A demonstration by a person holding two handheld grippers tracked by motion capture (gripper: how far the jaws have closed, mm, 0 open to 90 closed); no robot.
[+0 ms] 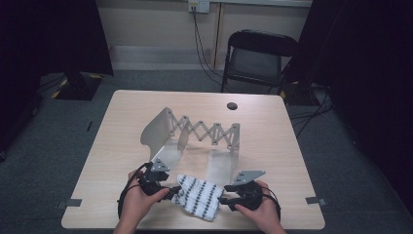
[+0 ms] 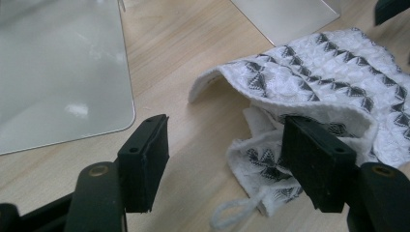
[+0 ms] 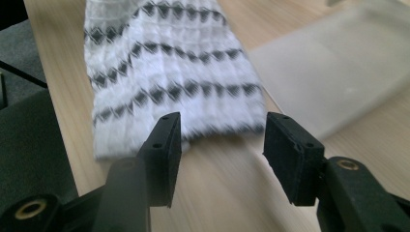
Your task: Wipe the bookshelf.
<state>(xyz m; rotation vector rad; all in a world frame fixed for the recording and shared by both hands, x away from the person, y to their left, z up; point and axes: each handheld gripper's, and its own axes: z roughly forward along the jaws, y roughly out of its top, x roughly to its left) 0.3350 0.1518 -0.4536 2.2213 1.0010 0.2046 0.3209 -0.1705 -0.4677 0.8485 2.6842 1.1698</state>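
While the cloth (image 1: 198, 196) lies rumpled on the desk (image 1: 122, 122) near its front edge, the left gripper (image 1: 171, 194) sits at its left end with fingers (image 2: 143, 162) apart, one over a fold. The right gripper (image 1: 221, 200) fingers (image 3: 164, 154) gape just short of its right end, and a rack (image 1: 195, 134) stands behind.

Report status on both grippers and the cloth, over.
Left gripper open, bare table between its jaws, cloth beside one pad. Right gripper open, short of the cloth's edge. Cloth rumpled on table near front edge. Metal rack behind, not blocking.
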